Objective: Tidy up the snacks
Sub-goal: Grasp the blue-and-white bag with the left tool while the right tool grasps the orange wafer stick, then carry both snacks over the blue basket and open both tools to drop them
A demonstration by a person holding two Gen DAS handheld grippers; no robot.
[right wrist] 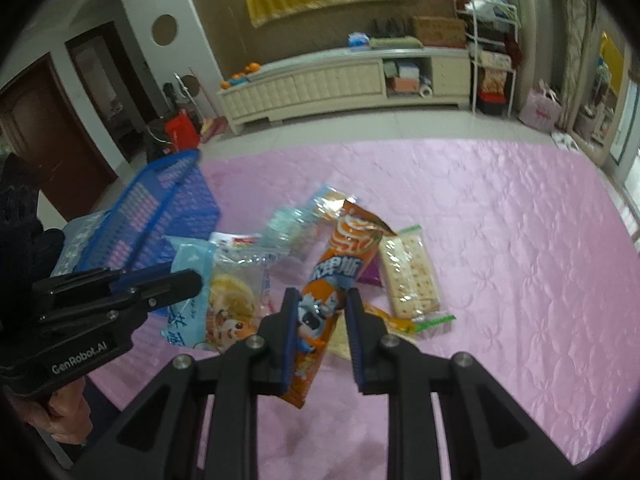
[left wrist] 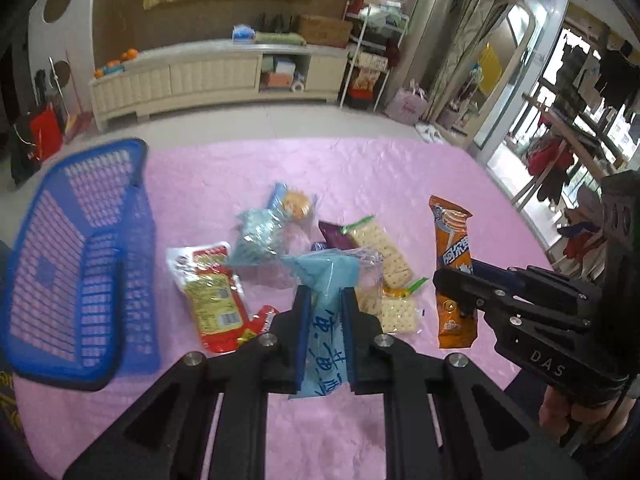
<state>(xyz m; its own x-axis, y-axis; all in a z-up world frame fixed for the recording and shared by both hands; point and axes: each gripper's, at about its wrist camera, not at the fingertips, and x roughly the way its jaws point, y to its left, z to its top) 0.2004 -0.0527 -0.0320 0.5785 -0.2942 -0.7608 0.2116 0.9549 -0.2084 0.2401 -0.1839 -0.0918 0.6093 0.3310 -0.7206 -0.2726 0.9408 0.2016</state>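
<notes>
Two tools are seen, each clamped on a snack packet. Left tool [left wrist: 325, 312]: jaws are pressed against a pale blue packet [left wrist: 326, 280], which is held upright between the blue pads [left wrist: 303, 332]; in the right wrist view the same packet [right wrist: 224, 296] shows an orange slice and a cartoon print. Right tool [right wrist: 322, 320]: jaws are closed on an orange wrapper [right wrist: 336, 280], gripped at its lower half, its upper end tilted away from the camera; it appears raised off the cover, though contact at its tip cannot be told. In the left wrist view the right tool [left wrist: 456, 284] is seen from the side, across the orange wrapper [left wrist: 454, 264].

Beyond the tools, loose snacks are spread on a pink quilted cover [left wrist: 400, 184]: a red and yellow pouch [left wrist: 212, 296], two cracker packs [left wrist: 384, 252] with green ends, a purple packet [left wrist: 332, 234] partly under one of them, and a clear blue bag [left wrist: 264, 236]. A blue mesh basket [left wrist: 80, 240] is noted at the left edge of the cover, tilted. Farther off, a cream cabinet [left wrist: 216, 76] stands against the wall
</notes>
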